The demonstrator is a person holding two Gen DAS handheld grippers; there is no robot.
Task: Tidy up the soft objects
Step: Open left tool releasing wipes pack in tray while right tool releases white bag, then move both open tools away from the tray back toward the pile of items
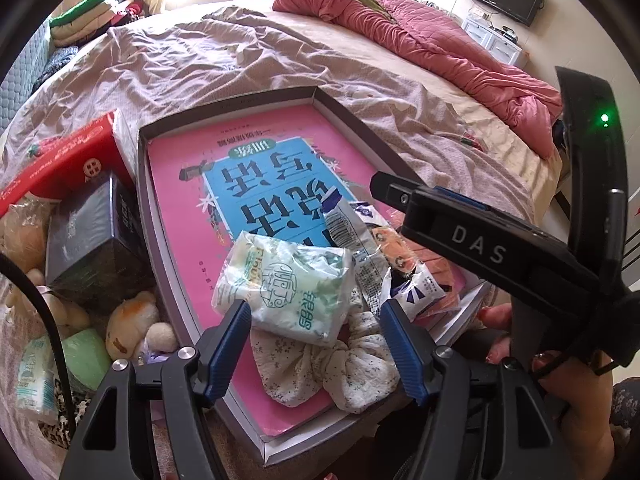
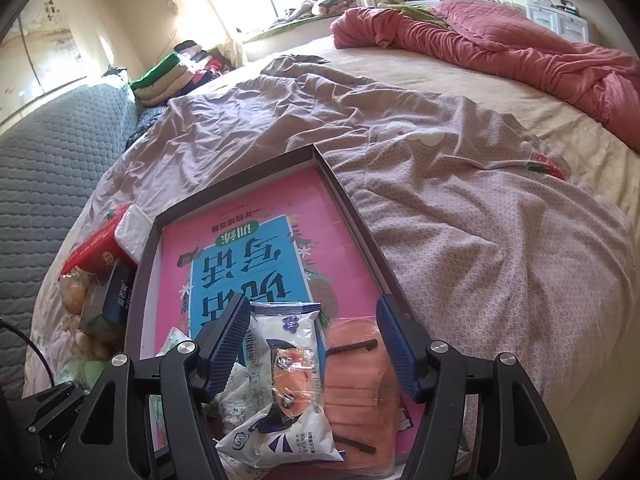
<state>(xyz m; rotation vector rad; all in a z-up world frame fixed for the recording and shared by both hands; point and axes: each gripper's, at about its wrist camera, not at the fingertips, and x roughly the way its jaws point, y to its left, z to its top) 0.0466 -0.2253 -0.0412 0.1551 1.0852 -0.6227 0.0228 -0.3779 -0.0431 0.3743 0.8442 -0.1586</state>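
Observation:
A shallow dark-rimmed box (image 1: pixel 228 110) lies on the bed with a pink and blue book (image 1: pixel 248 176) inside it. On the book's near end sit a white-green tissue pack (image 1: pixel 288 284), a floral scrunchie (image 1: pixel 340 364) and a blue-white mask packet (image 1: pixel 360 240). My left gripper (image 1: pixel 316 312) is open, its blue pads either side of the tissue pack and the scrunchie. In the right wrist view my right gripper (image 2: pixel 312 312) is open over the mask packet (image 2: pixel 288 332) and an orange mask (image 2: pixel 352 380), which lie on the book (image 2: pixel 248 260) in the box (image 2: pixel 344 200).
Left of the box are a red tissue box (image 1: pixel 68 156), a dark carton (image 1: pixel 92 240), plush toys (image 1: pixel 132 320) and another tissue pack (image 1: pixel 36 376). A pink quilt (image 1: pixel 440 40) lies across the far bed. Folded clothes (image 2: pixel 168 76) are stacked at the back left. A hand (image 1: pixel 500 320) holds the right gripper's handle.

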